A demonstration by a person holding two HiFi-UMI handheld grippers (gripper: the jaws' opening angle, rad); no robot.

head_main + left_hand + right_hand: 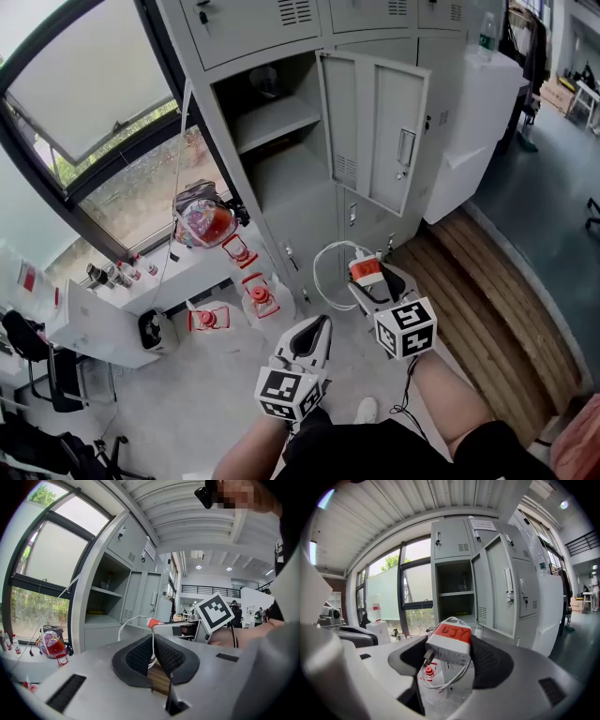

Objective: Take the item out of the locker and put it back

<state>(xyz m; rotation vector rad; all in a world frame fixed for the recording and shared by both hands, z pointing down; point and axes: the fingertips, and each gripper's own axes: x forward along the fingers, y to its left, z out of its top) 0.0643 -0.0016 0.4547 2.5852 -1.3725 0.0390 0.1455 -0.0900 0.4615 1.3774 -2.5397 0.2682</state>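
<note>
Item-retrieval task at its judged midpoint. The tall grey locker [302, 202] stands with one door [375, 131] swung wide, baring a compartment divided by a flat shelf [277, 117]. Both levels look almost bare, apart from a small dim object at the back that cannot be identified. The taking-out half appears done, since the charger [450, 646] is outside the compartment, in the air in front of the opening and below it. Carrying it back in and letting go is what remains. The locker is painted sheet metal, smooth and matte, with sharp folded edges, louvred vents and a recessed handle on the door. The right gripper [375, 277] has its jaws set fairly wide, and their dark, finely ribbed pads press on the two sides of the charger. The left gripper [152, 641] has its pads brought together at the tips and holds nothing. Both tools have pale, smooth, rounded plastic shells. The charger is a small, white, hard-cornered block, glossy, with printed text on one face and a strip of orange-red tape bearing handwritten marks across its top. Its thin white cable [323, 272], round and pliant, hangs off it in loose loops.
</note>
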